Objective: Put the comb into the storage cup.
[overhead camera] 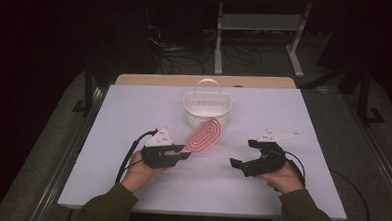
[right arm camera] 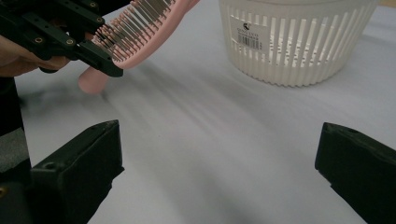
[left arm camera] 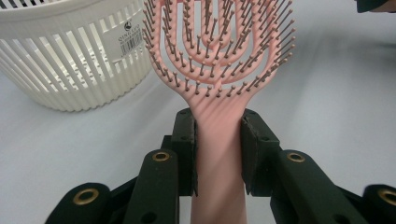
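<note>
My left gripper (overhead camera: pixel 182 154) is clamped on the handle of the pink hairbrush (overhead camera: pixel 204 135); in the left gripper view both black jaws press flat against the sides of the handle just below the point where it widens into the bristled head (left arm camera: pixel 219 51). The brush is held off the white table (overhead camera: pixel 134 113), tilted, with its head pointing up and away toward the white slatted basket (overhead camera: pixel 207 110). In the high view the tip of the head lies just beside the basket's near wall; I cannot tell whether the two touch. In the right gripper view the butt end of the handle (right arm camera: pixel 91 80) sticks out below the left gripper's jaws, close above the table surface. The basket stands upright near the far middle of the table, its handle raised, a barcode label (left arm camera: pixel 125 39) on its wall. My right gripper (overhead camera: pixel 243 155) hangs to the right of the brush, well apart from it, jaws spread wide with nothing between them, as the right gripper view confirms: one jaw at each lower corner and bare table between. My right hand (overhead camera: pixel 280 178) grips it from behind. Both my sleeves (overhead camera: pixel 107 209) are olive green.
</note>
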Demonstrator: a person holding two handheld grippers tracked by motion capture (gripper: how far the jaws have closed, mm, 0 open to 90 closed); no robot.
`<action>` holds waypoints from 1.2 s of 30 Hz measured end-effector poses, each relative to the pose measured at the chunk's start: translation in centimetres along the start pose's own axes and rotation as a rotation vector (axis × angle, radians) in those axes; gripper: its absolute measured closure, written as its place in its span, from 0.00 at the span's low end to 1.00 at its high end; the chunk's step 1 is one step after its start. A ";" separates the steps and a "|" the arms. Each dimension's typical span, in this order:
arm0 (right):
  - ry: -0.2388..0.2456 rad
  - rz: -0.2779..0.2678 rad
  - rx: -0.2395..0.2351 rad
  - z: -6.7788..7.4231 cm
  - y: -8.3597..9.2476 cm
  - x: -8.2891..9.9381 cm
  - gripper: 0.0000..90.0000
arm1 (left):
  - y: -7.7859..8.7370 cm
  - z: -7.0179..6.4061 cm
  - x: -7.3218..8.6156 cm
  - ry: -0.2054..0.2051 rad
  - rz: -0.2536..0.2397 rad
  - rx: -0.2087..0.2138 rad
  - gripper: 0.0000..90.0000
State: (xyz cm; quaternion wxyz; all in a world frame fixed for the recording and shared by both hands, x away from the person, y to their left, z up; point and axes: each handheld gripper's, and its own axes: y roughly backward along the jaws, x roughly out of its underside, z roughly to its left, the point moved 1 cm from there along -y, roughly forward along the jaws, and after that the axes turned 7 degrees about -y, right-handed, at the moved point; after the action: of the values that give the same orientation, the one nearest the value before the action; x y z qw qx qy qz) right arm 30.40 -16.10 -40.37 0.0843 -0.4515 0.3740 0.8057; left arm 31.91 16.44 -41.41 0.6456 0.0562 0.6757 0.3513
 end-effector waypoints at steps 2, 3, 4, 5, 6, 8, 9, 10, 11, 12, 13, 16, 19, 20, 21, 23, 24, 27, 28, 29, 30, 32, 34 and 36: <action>0.008 0.000 -0.004 0.2 -0.2 -0.2 0.01 | 0.1 0.0 0.0 0.004 -0.005 -0.003 0.78; 0.011 0.000 -0.006 0.2 -0.3 -0.2 0.01 | 0.1 0.0 0.0 0.004 -0.007 -0.005 0.78; 0.009 0.000 -0.009 0.3 -0.3 -0.3 0.01 | 0.1 0.0 0.0 0.004 -0.008 -0.005 0.78; 0.013 -0.001 -0.012 0.3 -0.3 -0.4 0.01 | 0.1 0.0 0.0 0.006 -0.008 -0.003 0.78; 0.014 -0.004 -0.014 0.4 -0.3 -0.4 0.01 | 0.1 0.0 0.0 0.006 -0.011 -0.004 0.78; 0.008 -0.009 -0.020 0.4 -0.3 -0.6 0.01 | 0.1 0.0 0.0 0.005 -0.011 -0.005 0.78; 0.007 -0.011 -0.022 0.4 -0.3 -0.7 0.01 | 0.1 0.0 0.0 0.005 -0.011 -0.005 0.78; 0.007 -0.014 -0.022 0.4 -0.3 -0.8 0.01 | 0.1 0.0 0.0 0.004 -0.011 -0.006 0.78; 0.010 -0.015 -0.023 0.4 -0.4 -0.8 0.01 | 0.1 0.0 0.0 0.003 -0.011 -0.006 0.78; 0.011 -0.016 -0.023 0.5 -0.4 -0.9 0.01 | 0.1 0.0 0.0 0.003 -0.012 -0.007 0.78; 0.011 -0.016 -0.023 0.5 -0.4 -0.9 0.01 | 0.1 0.0 0.0 0.003 -0.012 -0.007 0.78; 0.021 -0.016 -0.029 0.6 -0.6 -1.2 0.01 | 0.1 0.0 -0.1 0.004 -0.016 -0.007 0.78; 0.025 -0.016 -0.036 0.9 -0.9 -1.6 0.01 | 0.2 -0.1 -0.1 0.001 -0.019 -0.009 0.78; 0.026 -0.017 -0.038 0.9 -0.9 -1.6 0.01 | 0.2 -0.1 -0.1 0.001 -0.019 -0.009 0.78; 0.026 -0.018 -0.041 0.9 -1.0 -1.7 0.01 | 0.2 -0.1 -0.1 0.001 -0.020 -0.011 0.78; 0.023 -0.019 -0.047 1.0 -1.1 -1.9 0.01 | 0.2 -0.1 -0.1 0.001 -0.022 -0.014 0.78; 0.023 -0.019 -0.047 1.0 -1.1 -1.9 0.01 | 0.2 -0.1 -0.1 0.001 -0.022 -0.014 0.78; 0.023 -0.017 -0.052 1.0 -1.3 -2.1 0.01 | 0.2 -0.1 -0.1 0.006 -0.027 -0.016 0.78; 0.023 -0.017 -0.053 1.0 -1.3 -2.1 0.01 | 0.2 -0.1 -0.1 0.009 -0.029 -0.017 0.78; 0.022 -0.018 -0.061 1.1 -1.4 -2.3 0.01 | 0.2 -0.1 -0.1 0.009 -0.029 -0.018 0.78; 0.022 -0.018 -0.061 1.1 -1.4 -2.3 0.01 | 0.2 -0.1 -0.1 0.008 -0.030 -0.019 0.78; 0.023 -0.020 -0.065 1.2 -1.5 -2.5 0.01 | 0.2 -0.2 -0.1 0.012 -0.034 -0.024 0.78; 0.021 -0.021 -0.067 1.2 -1.6 -2.6 0.01 | 0.2 -0.2 -0.2 0.013 -0.036 -0.024 0.78; 0.023 -0.023 -0.075 1.3 -1.7 -2.8 0.01 | 0.2 -0.2 -0.2 0.013 -0.037 -0.025 0.78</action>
State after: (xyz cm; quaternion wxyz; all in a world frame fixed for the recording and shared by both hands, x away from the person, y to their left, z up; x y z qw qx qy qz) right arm 32.03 -13.46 -38.63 0.0722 -0.4677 0.3392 0.8130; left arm 31.68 16.39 -41.19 0.6484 0.0334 0.6762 0.3483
